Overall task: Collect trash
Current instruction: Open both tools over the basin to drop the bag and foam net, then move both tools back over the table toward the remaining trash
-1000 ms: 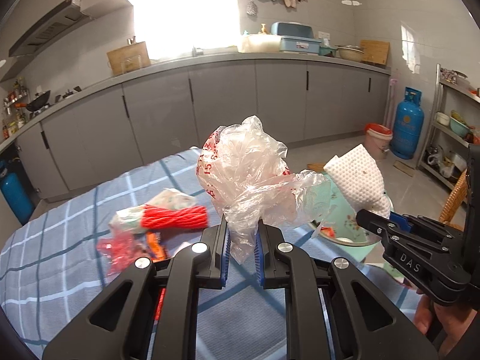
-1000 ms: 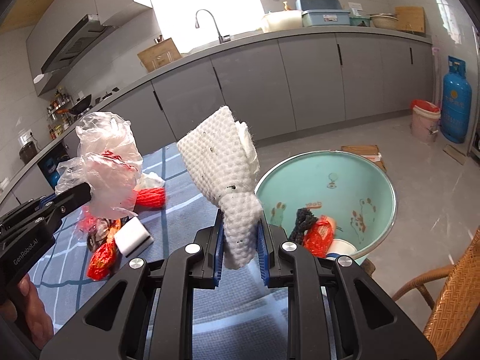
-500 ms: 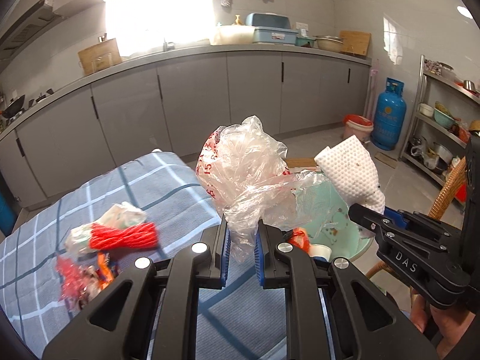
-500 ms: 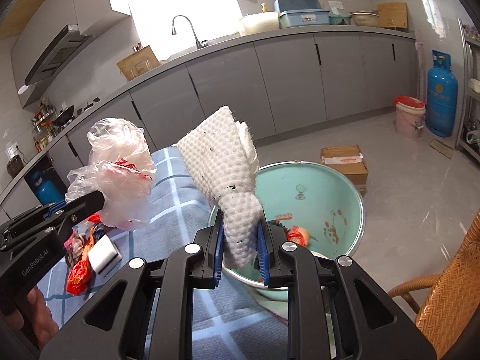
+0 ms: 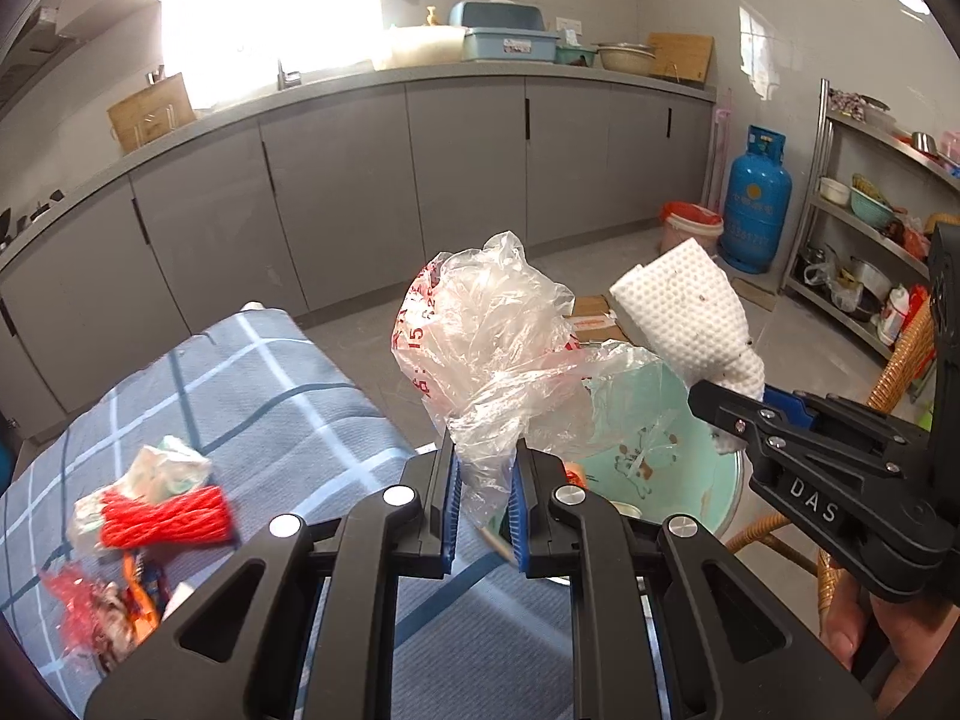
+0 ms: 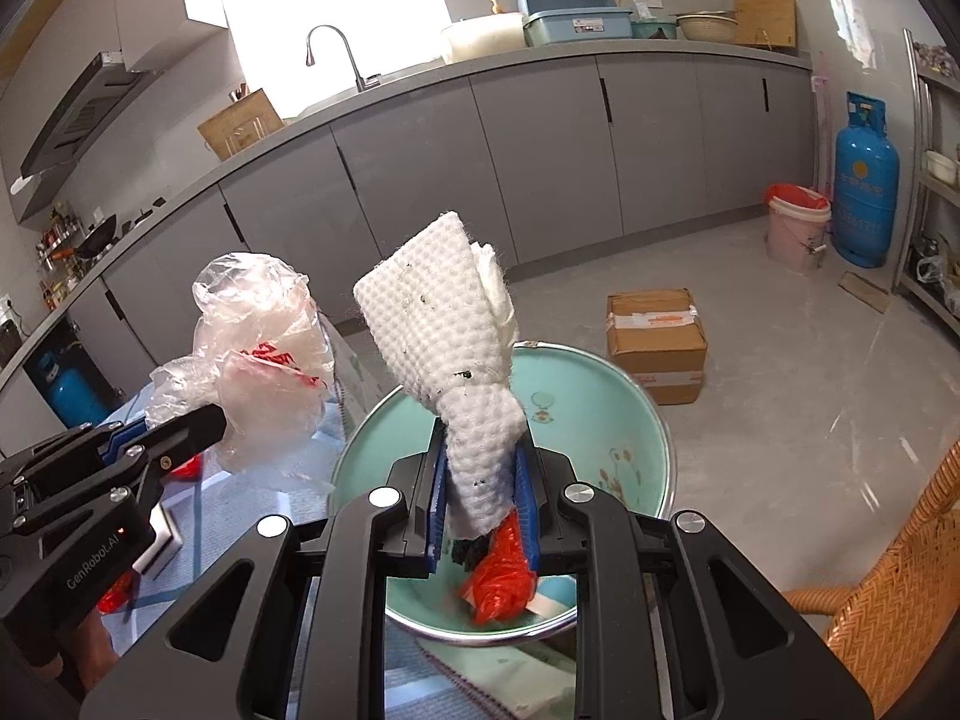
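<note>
Both claws clamped: left claw grips plastic bag, right claw grips paper towel, poised over basin at 12 o'clock for release.

Basin sat just off table edge, wrapper in it; cardboard box on floor behind basin, gas cylinder further back-right w/ bucket beside.

A table in a blue checked cloth carries trash — a red-and-white wrapper and red scraps.
</note>
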